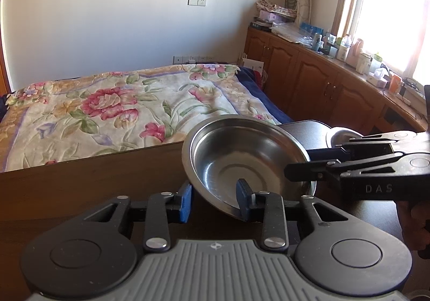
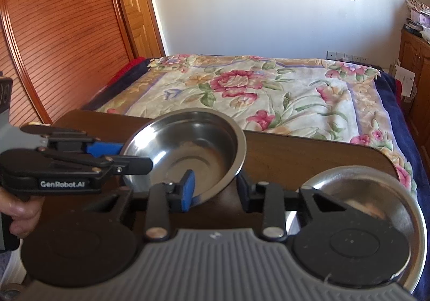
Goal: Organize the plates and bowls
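The left gripper (image 1: pixel 215 200) and right gripper (image 2: pixel 215 189) are each set astride the steel bowl (image 1: pixel 247 161) rim, one pad inside; whether either is clamped cannot be told.

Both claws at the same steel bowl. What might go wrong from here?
1. The left claw and right claw both straddle the thin rim of the round stainless-steel bowl. The slick metal may slip or twist if the hands pull unevenly.
2. The shallow steel dish lies right beside the right claw and might get knocked.
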